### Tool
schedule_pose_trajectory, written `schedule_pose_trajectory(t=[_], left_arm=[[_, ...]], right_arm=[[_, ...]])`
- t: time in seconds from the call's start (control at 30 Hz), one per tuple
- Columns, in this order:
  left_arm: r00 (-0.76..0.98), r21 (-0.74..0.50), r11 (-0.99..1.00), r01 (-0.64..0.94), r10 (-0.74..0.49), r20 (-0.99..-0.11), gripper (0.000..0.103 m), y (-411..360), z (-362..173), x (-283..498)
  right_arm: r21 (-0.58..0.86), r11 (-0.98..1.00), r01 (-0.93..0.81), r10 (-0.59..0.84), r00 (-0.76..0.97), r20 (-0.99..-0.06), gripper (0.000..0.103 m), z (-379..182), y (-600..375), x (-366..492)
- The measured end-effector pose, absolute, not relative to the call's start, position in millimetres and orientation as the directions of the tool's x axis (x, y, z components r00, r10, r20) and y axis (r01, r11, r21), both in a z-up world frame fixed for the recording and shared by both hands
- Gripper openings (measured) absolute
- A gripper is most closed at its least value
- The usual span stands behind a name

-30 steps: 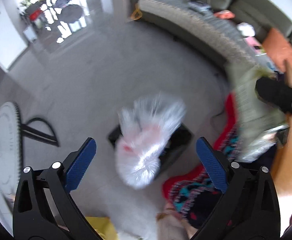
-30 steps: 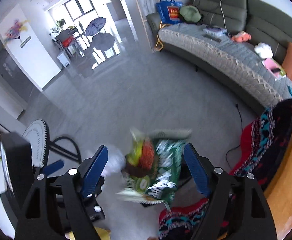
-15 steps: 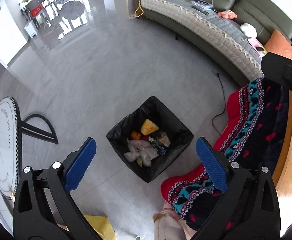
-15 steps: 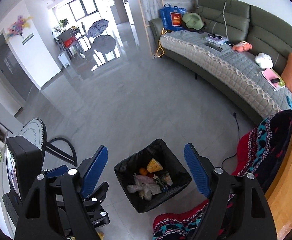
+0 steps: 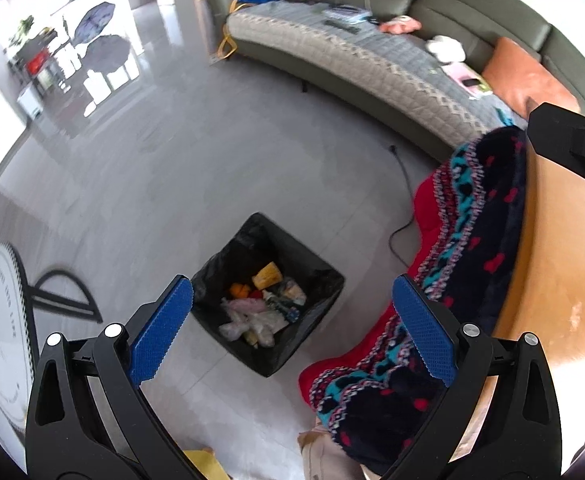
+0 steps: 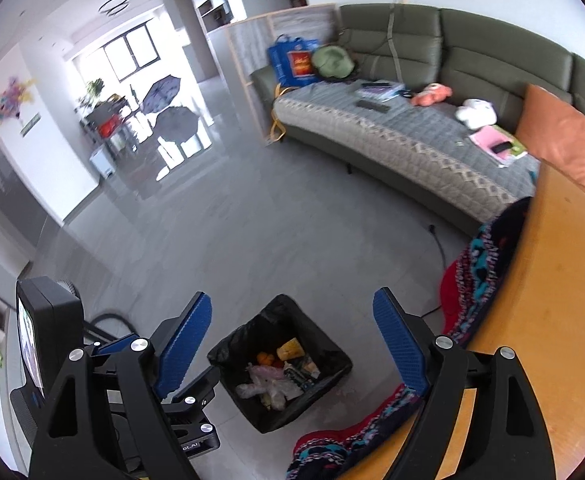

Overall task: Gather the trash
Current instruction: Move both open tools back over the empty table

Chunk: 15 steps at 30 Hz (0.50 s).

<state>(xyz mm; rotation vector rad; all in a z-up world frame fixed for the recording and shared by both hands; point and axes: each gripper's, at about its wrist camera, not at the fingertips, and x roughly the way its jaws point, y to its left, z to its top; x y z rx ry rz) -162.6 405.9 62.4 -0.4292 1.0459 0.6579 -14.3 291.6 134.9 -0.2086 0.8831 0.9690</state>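
Left wrist view: nothing is held by the left gripper (image 5: pixel 290 322), its jaws set wide. A second ago a white bag was dropping; now it is seen in the bin (image 5: pixel 266 298). The right gripper (image 6: pixel 292 346) is empty too, jaws opening wider. The trash (image 6: pixel 276 378) is in, so more can be fetched.

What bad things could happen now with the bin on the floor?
1. The bin sits close to the blanket hanging off the table; the blanket could slip down over it.
2. A cord lies on the floor past the bin; someone might trip.
3. Both the left gripper and the right gripper are empty, the right one's jaws opening; reaching back, they might snag the blanket.
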Motion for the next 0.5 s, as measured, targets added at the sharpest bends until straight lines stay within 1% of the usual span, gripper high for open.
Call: schedule_pose_trajectory(t=[0.33, 0.5], left_arm=[[0.413, -0.010, 0.838, -0.546, 0.258, -0.873, 0.097, 326.7, 87.0, -104.4], [0.452, -0.027, 0.888, -0.460, 0.208, -0.868, 0.097, 279.3, 94.0, -75.5]], right_arm=[[0.219, 0.688, -0.692, 0.599, 0.371, -0.709, 0.084, 146.9, 190.4, 24.4], [0.216, 0.744, -0.632, 0.570, 0.431, -0.700, 0.084, 147.6, 134.2, 39.5]])
